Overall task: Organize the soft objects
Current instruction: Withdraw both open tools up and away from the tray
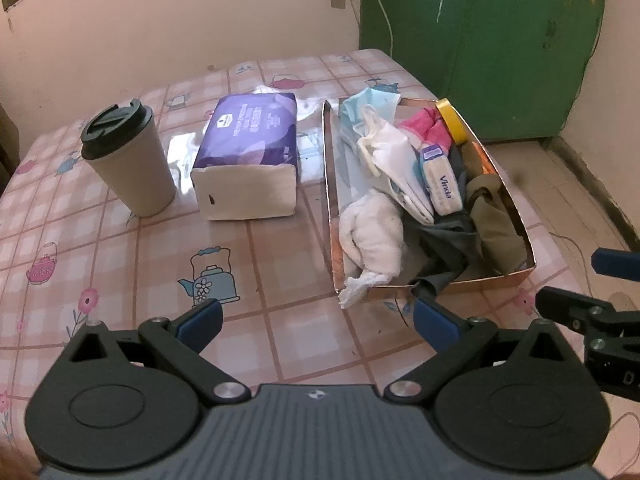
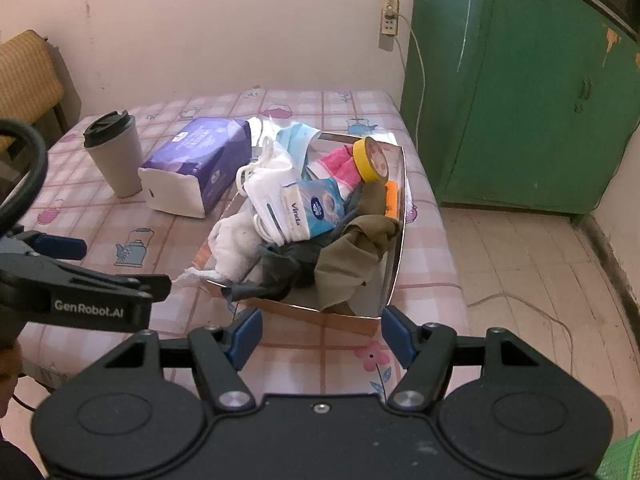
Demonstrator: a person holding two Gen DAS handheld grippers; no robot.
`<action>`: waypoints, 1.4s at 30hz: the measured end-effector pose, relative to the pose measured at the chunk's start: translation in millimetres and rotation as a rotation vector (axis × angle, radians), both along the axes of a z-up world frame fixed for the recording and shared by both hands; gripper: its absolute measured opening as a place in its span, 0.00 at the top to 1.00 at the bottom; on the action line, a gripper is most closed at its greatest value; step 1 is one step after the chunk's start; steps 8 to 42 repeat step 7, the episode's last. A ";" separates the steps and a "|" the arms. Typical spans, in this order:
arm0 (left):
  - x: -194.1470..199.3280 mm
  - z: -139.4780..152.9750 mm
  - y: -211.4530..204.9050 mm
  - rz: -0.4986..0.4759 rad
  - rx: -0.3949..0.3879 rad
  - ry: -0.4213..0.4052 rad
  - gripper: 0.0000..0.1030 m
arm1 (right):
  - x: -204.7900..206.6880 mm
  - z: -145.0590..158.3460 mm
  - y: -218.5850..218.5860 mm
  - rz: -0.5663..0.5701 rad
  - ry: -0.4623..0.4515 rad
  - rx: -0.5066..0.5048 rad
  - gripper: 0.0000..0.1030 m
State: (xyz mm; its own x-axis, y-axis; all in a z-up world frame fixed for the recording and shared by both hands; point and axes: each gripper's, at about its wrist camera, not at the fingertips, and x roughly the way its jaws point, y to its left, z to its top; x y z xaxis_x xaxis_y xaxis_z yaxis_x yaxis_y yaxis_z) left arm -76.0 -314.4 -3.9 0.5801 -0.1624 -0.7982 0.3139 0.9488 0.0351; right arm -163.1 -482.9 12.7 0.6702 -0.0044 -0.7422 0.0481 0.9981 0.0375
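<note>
The left gripper (image 1: pixel 316 320) and right gripper (image 2: pixel 322 332) both hang released, holding nothing; the cardboard tray (image 1: pixel 330 200) of soft cloths lies just beyond their fingertips. Its long axis runs away toward the wall.

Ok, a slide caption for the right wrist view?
Open right gripper hovers before a cardboard tray crammed with cloths.

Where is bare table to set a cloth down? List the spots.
Free: the wide stretch in front of the cup and tissue pack, left of the box; a narrower strip between pack and box. Crowded: the box itself, heaped with cloths, with the towel spilling over its near rim.
</note>
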 end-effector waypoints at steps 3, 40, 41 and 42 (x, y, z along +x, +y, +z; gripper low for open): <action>0.1 -0.8 0.1 -0.001 0.001 0.002 0.00 | 0.1 0.0 0.5 0.001 0.000 0.001 0.24; 1.5 -1.5 0.1 -0.005 -0.003 0.011 0.00 | 0.7 -0.2 0.7 0.000 0.002 0.000 0.24; 1.5 -1.5 0.1 -0.005 -0.003 0.011 0.00 | 0.7 -0.2 0.7 0.000 0.002 0.000 0.24; 1.5 -1.5 0.1 -0.005 -0.003 0.011 0.00 | 0.7 -0.2 0.7 0.000 0.002 0.000 0.24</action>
